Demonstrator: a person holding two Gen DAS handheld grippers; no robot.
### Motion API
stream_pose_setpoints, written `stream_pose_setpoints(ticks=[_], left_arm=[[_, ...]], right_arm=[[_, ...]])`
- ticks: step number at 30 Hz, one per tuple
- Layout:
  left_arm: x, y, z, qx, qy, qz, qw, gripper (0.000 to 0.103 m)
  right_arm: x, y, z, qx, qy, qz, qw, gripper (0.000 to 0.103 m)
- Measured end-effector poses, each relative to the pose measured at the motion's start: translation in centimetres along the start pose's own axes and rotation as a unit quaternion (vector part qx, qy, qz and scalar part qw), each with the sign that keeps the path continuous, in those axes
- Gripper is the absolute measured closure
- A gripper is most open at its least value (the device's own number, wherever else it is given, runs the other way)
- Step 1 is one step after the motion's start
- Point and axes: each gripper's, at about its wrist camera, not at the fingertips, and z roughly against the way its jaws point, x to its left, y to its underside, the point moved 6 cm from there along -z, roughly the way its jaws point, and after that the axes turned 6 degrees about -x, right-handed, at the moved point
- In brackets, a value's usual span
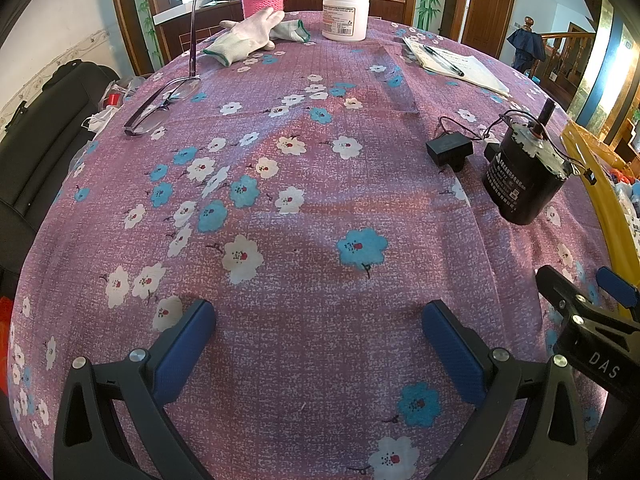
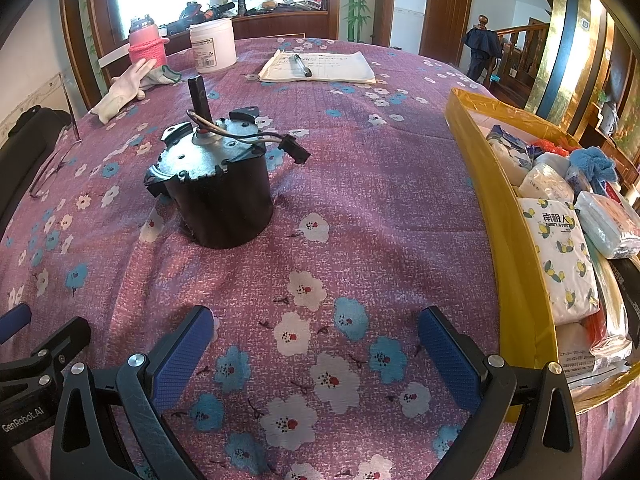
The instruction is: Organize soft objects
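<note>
My left gripper hangs open and empty; the white gloves lie far ahead, slightly left, nearer it than my right.

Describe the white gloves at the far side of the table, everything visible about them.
The white gloves are a pair of knitted work gloves with green-edged cuffs, lying limp and flat on the flowered tablecloth. One stretches with its cuff toward the camera's left and its fingers toward the pink knitted sleeve on the flask, reaching its base. The second lies partly under the first, its cuff pointing toward the white jar without touching it. No gripper is near them.
</note>
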Motion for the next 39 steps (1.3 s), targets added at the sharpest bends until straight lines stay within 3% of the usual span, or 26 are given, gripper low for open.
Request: stream_pose_setpoints(ticks=[39], left_arm=[[-0.13,-0.85,-0.77,0.0,-0.004,0.004,1.0,0.0]], right_arm=[[0.14,-0.02,0.0,0.0,-0.002,0.003,1.0,0.001]])
